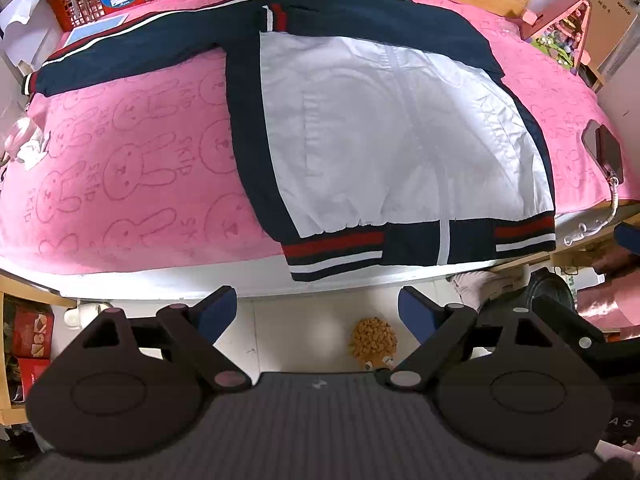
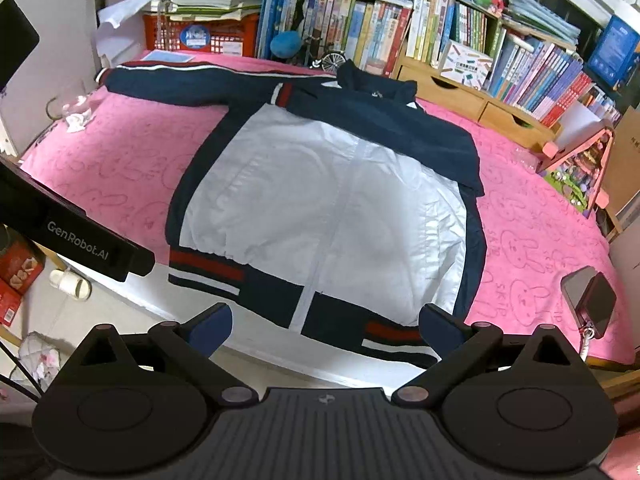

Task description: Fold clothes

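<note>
Pink blanket [image 2: 532, 216] under jacket [image 2: 320, 200], hem overhanging near edge.

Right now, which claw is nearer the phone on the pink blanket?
Right. The right claw hovers over the jacket hem, beside the phone; the left claw sits off the bed, farther left.

Black hand-held gripper [image 1: 316, 312], blue finger pads [image 1: 218, 312], round silver pivots
</note>
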A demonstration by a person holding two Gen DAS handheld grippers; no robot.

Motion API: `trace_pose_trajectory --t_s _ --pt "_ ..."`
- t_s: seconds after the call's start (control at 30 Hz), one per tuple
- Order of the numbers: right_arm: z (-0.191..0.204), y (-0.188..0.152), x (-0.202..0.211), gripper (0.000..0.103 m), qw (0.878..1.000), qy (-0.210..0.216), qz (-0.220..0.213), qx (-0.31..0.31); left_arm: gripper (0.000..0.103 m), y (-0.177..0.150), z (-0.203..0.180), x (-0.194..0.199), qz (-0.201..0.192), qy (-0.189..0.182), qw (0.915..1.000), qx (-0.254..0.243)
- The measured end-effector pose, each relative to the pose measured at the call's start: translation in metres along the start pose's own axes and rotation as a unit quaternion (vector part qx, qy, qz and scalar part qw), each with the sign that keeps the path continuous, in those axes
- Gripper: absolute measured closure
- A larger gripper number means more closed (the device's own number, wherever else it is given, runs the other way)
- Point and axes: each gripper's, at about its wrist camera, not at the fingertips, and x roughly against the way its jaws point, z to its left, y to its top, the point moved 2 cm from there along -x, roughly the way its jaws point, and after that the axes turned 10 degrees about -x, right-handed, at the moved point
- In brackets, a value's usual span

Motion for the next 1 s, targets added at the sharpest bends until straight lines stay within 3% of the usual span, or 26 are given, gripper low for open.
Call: trace_pose_trajectory --t_s 0.53,1.0 --pt "0.011 -0.002 0.004 0.002 1.0 -0.011 0.001 0.013 0.014 -0.007 0.01 0.0 0.0 -0.006 1.0 0.007" --pt "0.014 0.029 -0.025 0.001 0.999 0.017 0.001 0.037 0.012 0.013 0.032 -0.016 0.016 0.016 0.9988 0.043"
